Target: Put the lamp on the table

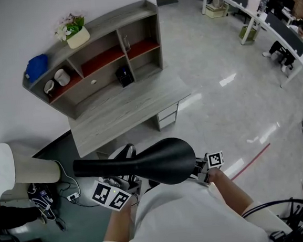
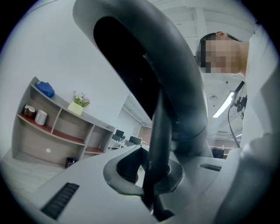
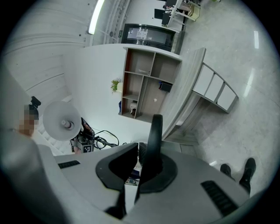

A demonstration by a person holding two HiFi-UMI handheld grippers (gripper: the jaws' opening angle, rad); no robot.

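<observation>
I hold a black lamp [image 1: 144, 163] level in front of my body, its wide flared end to the right and its narrow end to the left. My left gripper [image 1: 111, 195] is shut on the lamp's thin black stem [image 2: 157, 131], with the big dark shade [image 2: 144, 57] looming above the jaws. My right gripper [image 1: 210, 162] is shut on a thin black edge of the lamp [image 3: 153, 140]. The grey wooden table [image 1: 135, 111] with its shelf unit stands ahead against the white wall; it also shows in the right gripper view [image 3: 188, 87].
A white lampshade [image 1: 18, 169] stands at the left, with cables and a bag [image 1: 42, 198] on the dark floor beside it. The shelf holds a flower pot [image 1: 75, 35], a blue object [image 1: 36, 67] and cups. Office desks [image 1: 257, 8] run along the far right.
</observation>
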